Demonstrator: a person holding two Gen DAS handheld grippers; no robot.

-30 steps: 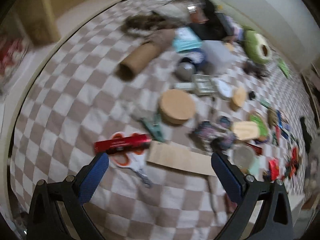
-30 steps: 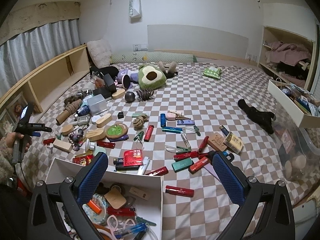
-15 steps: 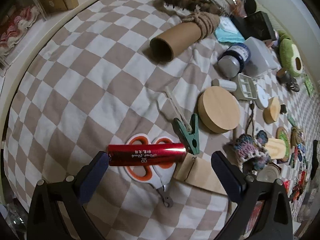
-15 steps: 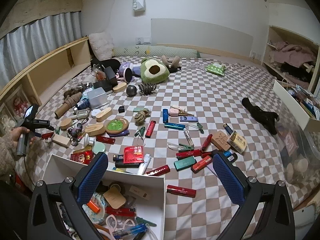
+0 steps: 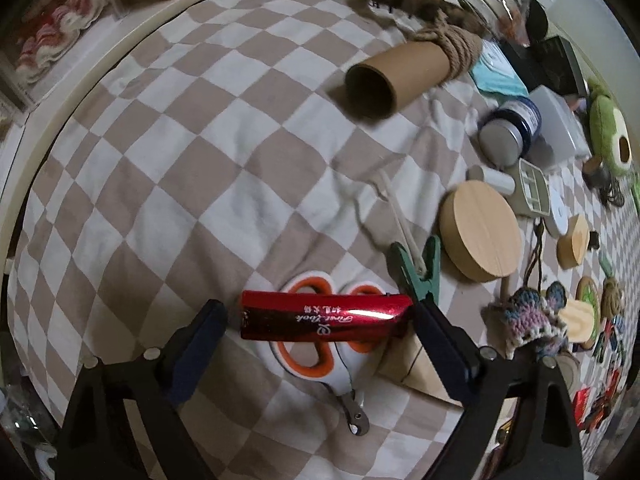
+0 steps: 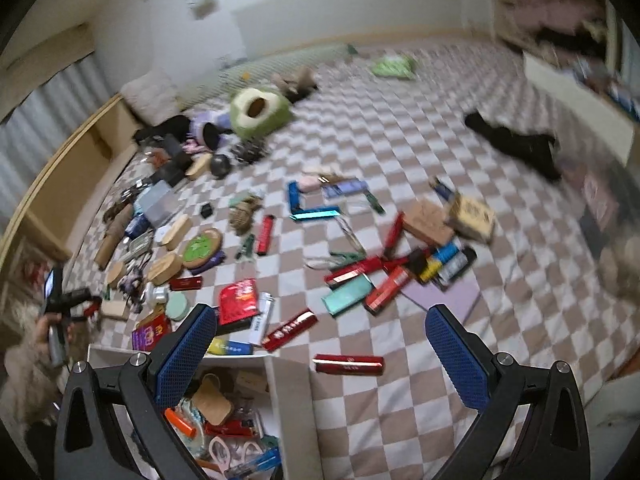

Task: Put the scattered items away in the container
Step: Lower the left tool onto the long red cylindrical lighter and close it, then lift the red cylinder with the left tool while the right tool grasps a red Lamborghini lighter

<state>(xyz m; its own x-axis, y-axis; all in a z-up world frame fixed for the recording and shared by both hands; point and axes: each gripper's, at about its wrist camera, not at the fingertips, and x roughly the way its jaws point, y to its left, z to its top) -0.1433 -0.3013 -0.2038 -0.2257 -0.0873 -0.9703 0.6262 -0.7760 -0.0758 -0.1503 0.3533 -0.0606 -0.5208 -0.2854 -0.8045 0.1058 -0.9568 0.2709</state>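
Left wrist, red box [image 5: 325, 317] between closing jaws

A home bedroom: a bed in a checkered sheet [image 6: 400, 128] stretches ahead of the right tongs, with a pillow [image 6: 150, 96], curtains [image 6: 44, 116] and an avocado plush [image 6: 258, 114] beyond.
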